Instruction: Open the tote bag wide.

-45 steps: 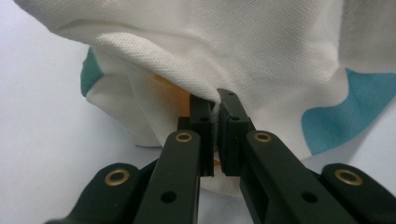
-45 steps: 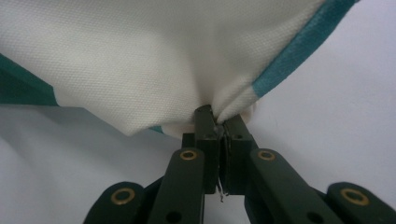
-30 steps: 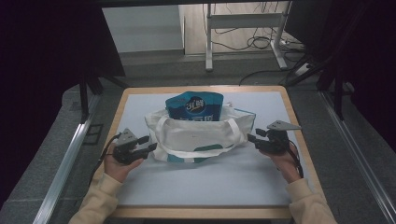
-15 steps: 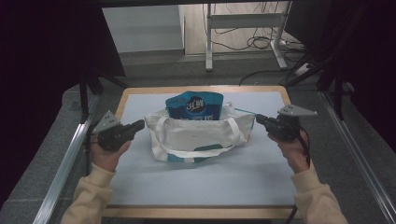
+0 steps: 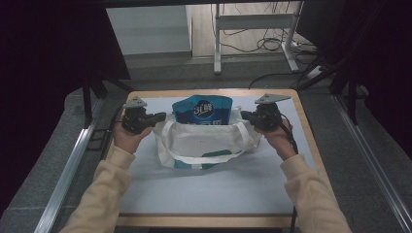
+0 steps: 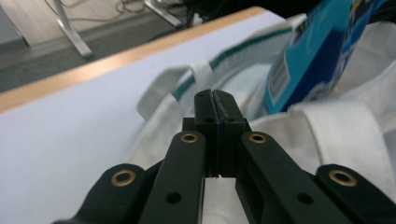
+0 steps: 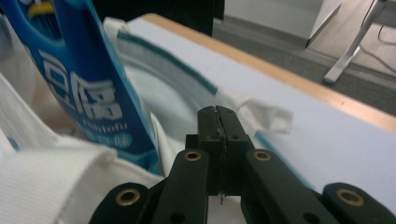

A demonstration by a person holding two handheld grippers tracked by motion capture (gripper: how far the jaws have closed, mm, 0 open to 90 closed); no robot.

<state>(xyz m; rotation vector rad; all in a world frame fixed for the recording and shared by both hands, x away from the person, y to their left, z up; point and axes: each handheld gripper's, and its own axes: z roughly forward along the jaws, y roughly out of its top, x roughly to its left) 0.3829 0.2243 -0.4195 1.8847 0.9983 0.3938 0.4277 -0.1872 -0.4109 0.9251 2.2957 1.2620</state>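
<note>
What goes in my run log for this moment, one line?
left gripper: shut on bag | right gripper: shut on bag | blue pouch: upright inside bag

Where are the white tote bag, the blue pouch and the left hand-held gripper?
white tote bag [image 5: 206, 143], high view, on its front panel.
blue pouch [image 5: 203, 110], high view, on its printed front above the bag's rim.
left hand-held gripper [image 5: 163, 115], high view, at its closed jaw tips.
</note>
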